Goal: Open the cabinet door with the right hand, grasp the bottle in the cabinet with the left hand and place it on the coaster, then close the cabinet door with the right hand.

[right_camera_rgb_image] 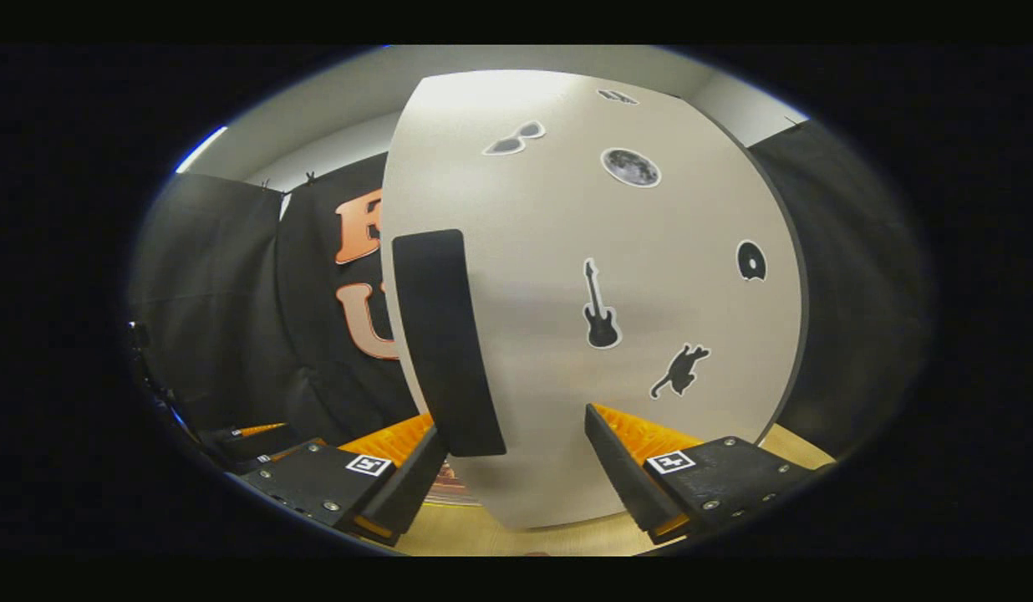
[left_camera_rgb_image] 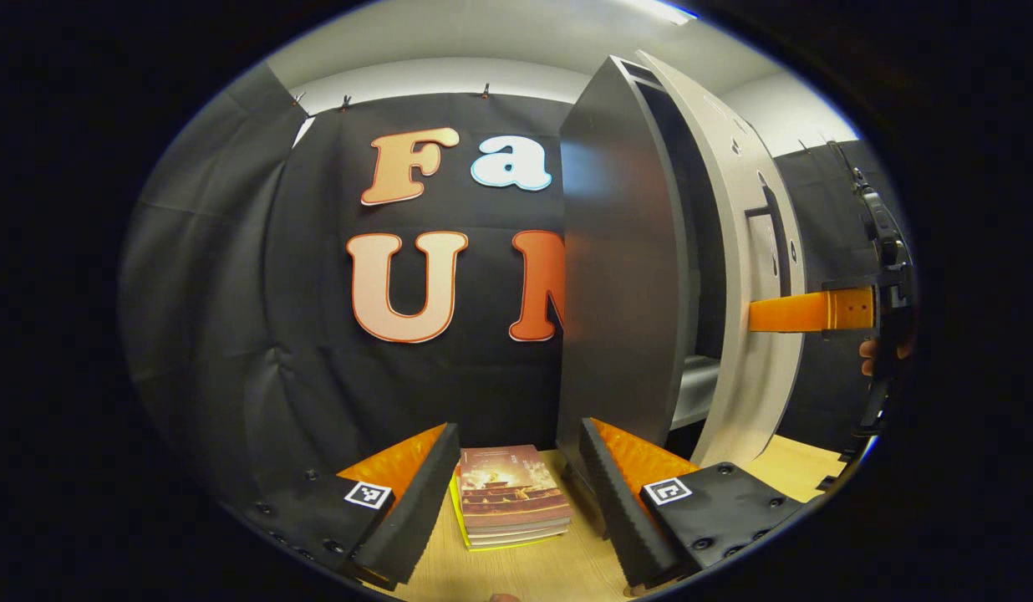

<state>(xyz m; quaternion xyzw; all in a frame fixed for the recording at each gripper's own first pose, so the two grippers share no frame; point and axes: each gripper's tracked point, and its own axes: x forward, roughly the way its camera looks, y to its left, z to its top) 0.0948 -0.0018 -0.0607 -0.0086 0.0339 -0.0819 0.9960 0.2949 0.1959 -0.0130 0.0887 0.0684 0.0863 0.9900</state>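
Right tool [right_camera_rgb_image: 516,468] at cabinet door [right_camera_rgb_image: 617,334], ajar

We see a short stack of books [left_camera_rgb_image: 510,495] lying flat on the light wooden table [left_camera_rgb_image: 558,573], near its back edge.

Light wooden table [left_camera_rgb_image: 533,568], pale grain, seen near the bottom of both views. A small stack of books [left_camera_rgb_image: 510,497] lies flat on it, brownish cover on top, yellow edge below. Just right of the books the grey cabinet [left_camera_rgb_image: 625,293] stands on the table, reaching toward the far right, where bare tabletop [left_camera_rgb_image: 805,468] shows.
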